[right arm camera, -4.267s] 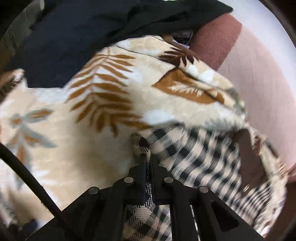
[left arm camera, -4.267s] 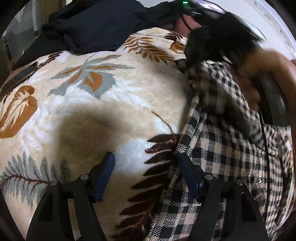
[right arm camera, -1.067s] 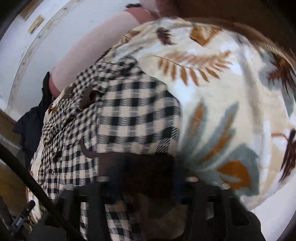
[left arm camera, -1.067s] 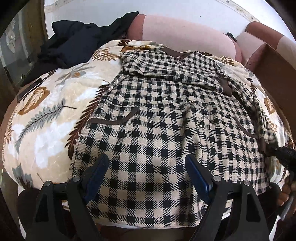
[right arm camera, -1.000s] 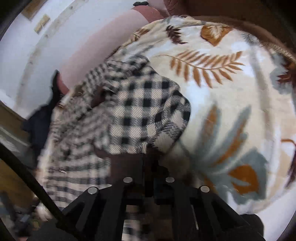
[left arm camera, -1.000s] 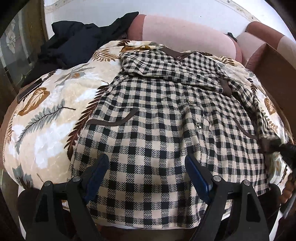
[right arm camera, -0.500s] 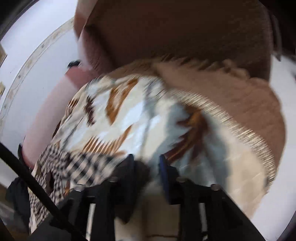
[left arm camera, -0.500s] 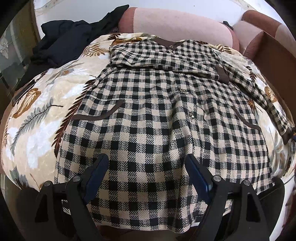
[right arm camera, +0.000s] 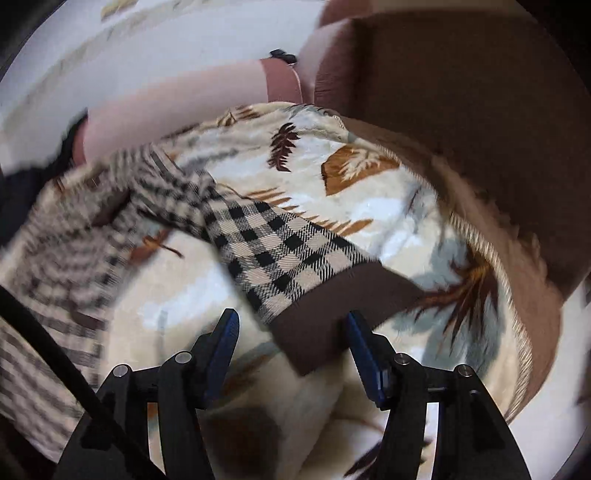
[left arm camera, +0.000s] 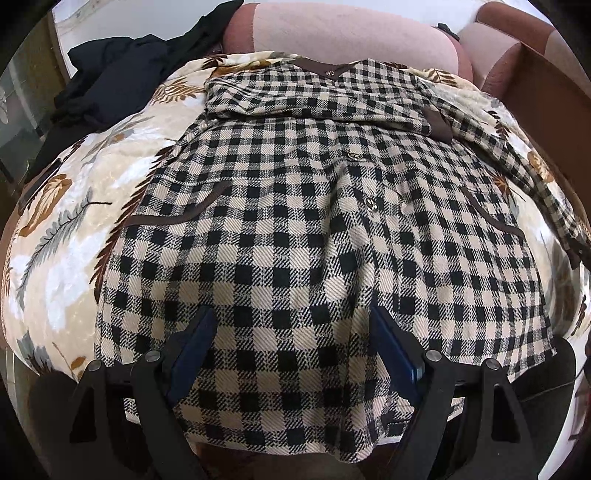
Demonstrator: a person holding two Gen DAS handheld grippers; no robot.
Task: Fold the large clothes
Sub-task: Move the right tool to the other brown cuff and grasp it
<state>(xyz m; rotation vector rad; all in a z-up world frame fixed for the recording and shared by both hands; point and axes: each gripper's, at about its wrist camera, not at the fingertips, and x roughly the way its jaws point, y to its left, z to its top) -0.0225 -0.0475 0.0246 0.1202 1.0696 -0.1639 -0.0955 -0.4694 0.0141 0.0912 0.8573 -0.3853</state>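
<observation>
1. A black-and-cream checked coat [left arm camera: 295, 221] is seen spread front-up on a leaf-patterned blanket [left arm camera: 74, 221], its brown-trimmed collar [left arm camera: 325, 70] toward the pink sofa back [left arm camera: 351, 33].
2. The left gripper [left arm camera: 291, 332] is held above the coat's lower hem, its blue-padded jaws set wide apart, with nothing clamped between them.
3. One sleeve is laid folded across the chest, its brown cuff [left arm camera: 437, 123] resting near the coat's right shoulder.
4. The other sleeve [right arm camera: 273, 236] is stretched out over the blanket in the right wrist view, ending in a brown cuff [right arm camera: 332, 306].
5. The right gripper [right arm camera: 291, 332] is shown with jaws that have just been opening; the cuff lies between them, unpressed.
6. Dark clothing [left arm camera: 122, 70] is piled beyond the blanket's far left corner.
</observation>
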